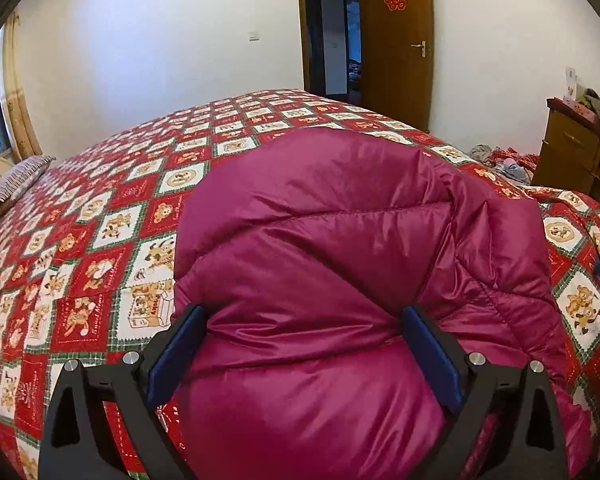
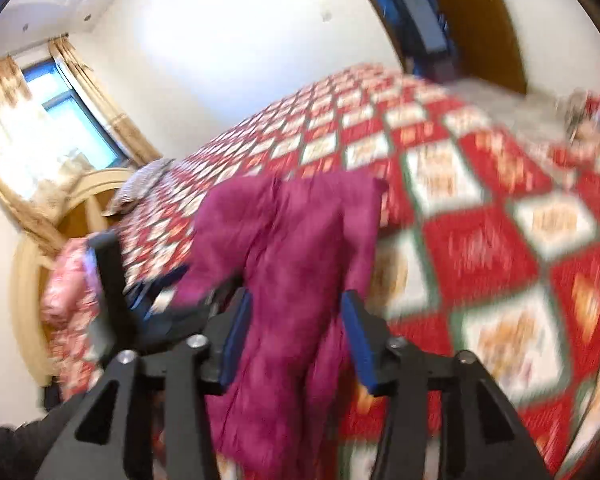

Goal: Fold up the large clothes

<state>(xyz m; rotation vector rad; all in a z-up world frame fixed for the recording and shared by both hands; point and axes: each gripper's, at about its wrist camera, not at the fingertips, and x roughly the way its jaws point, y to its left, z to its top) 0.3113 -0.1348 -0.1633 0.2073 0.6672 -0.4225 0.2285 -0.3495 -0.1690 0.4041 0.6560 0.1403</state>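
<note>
A magenta puffy down jacket [image 1: 340, 248] lies bunched on the bed with the red checked bear-print cover [image 1: 100, 240]. My left gripper [image 1: 304, 320] has its blue-padded jaws spread wide around a thick fold of the jacket, and the fabric fills the gap. In the blurred right wrist view, my right gripper [image 2: 298, 304] straddles a hanging part of the same jacket [image 2: 300, 240], lifted above the bed; its jaws press on the cloth. The left gripper [image 2: 140, 292] shows at the left of that view.
A striped pillow [image 1: 16, 184] and a cream headboard [image 2: 40, 264] are at the bed's left end. A wooden dresser [image 1: 580, 160] with loose clothes stands at the right. An open brown door [image 1: 396, 40] is behind the bed. A curtained window [image 2: 56, 128] is at the left.
</note>
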